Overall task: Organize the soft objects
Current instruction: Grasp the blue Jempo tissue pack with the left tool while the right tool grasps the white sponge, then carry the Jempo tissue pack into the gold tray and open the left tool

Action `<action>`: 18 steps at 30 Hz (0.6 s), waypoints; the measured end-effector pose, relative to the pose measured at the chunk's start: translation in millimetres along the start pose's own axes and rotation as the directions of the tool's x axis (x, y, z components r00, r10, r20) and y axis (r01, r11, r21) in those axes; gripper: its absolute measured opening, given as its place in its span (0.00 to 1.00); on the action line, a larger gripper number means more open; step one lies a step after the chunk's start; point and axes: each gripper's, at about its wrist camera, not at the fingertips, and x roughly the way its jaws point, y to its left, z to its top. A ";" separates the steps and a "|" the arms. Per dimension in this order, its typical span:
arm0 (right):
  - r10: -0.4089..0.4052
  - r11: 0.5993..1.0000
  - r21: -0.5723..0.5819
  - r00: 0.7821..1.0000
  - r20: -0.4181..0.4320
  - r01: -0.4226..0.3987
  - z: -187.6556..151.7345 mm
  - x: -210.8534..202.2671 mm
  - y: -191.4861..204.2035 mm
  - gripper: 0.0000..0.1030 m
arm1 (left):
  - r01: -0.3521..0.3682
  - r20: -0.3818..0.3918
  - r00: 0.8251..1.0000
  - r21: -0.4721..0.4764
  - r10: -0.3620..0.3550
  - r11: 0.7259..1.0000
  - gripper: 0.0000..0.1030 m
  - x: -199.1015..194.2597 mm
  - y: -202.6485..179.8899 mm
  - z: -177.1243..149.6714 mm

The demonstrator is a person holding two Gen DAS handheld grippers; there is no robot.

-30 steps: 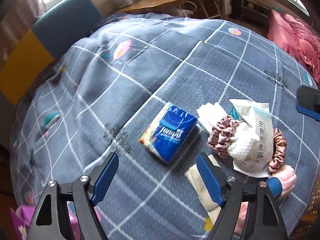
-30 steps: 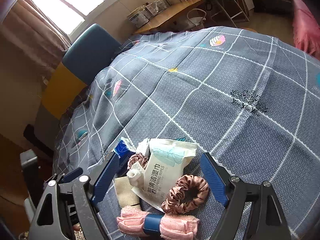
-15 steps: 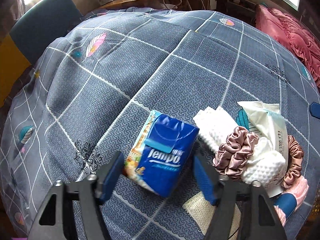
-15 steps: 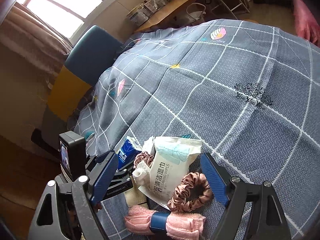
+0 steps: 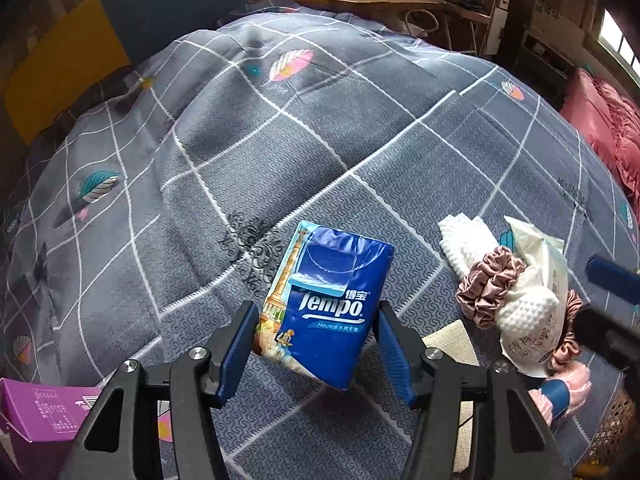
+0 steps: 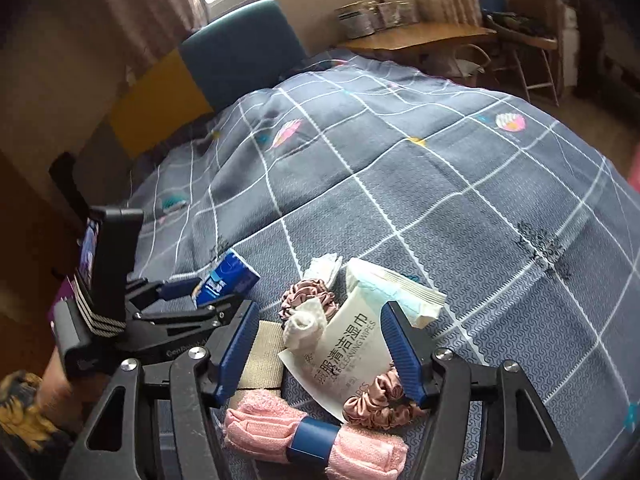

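Note:
A blue Tempo tissue pack [image 5: 328,312] sits tilted between the pads of my left gripper [image 5: 316,314], raised off the grey checked bedcover [image 5: 280,140]. Those jaws are closing and both pads press its sides. The right wrist view shows that left gripper [image 6: 192,300] holding the pack [image 6: 226,280]. My right gripper [image 6: 320,320] hangs over a pile: a white wet wipes pack [image 6: 352,352], a white waffle cloth [image 6: 304,324], two dusty-pink scrunchies [image 6: 306,296] and a rolled pink towel [image 6: 316,440]. Its jaws are closing around the wipes pack, and the left pad stands clear of it.
A beige cloth [image 6: 264,356] lies under the pile. A purple box [image 5: 36,412] sits at the lower left and a wicker basket [image 5: 616,432] at the lower right. A blue chair back [image 6: 240,52], a wooden desk [image 6: 420,36] and pink bedding [image 5: 608,128] border the bed.
My left gripper came down over the tissue pack, shut on it and carried it left, away from the pile. The right gripper rolled and its jaws narrowed around the wipes pack.

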 end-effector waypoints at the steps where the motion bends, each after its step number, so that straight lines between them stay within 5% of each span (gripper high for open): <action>1: -0.012 0.999 -0.041 1.000 -0.021 0.011 0.9 5.9 7.2 0.60 | -0.001 0.011 1.000 -0.023 0.001 1.000 0.58 -7.1 4.8 2.8; 5: -0.054 0.985 -0.171 0.995 -0.083 0.039 10.2 38.3 30.2 0.57 | -0.041 0.062 0.997 -0.140 0.050 0.989 0.58 -45.0 39.3 16.4; 9: -0.113 0.973 -0.214 0.985 -0.132 0.083 12.7 72.6 33.8 0.57 | -0.116 0.091 0.985 -0.293 0.148 0.949 0.58 -87.3 103.7 21.2; 12: -0.136 0.976 -0.192 0.979 -0.151 0.106 10.9 83.8 24.9 0.44 | -0.192 0.076 0.967 -0.409 0.243 0.892 0.58 -115.6 161.6 12.1; 18: -0.163 0.960 -0.251 0.976 -0.145 0.123 4.8 87.7 29.6 0.44 | -0.274 0.025 0.931 -0.611 0.364 0.743 0.58 -175.9 281.6 -58.0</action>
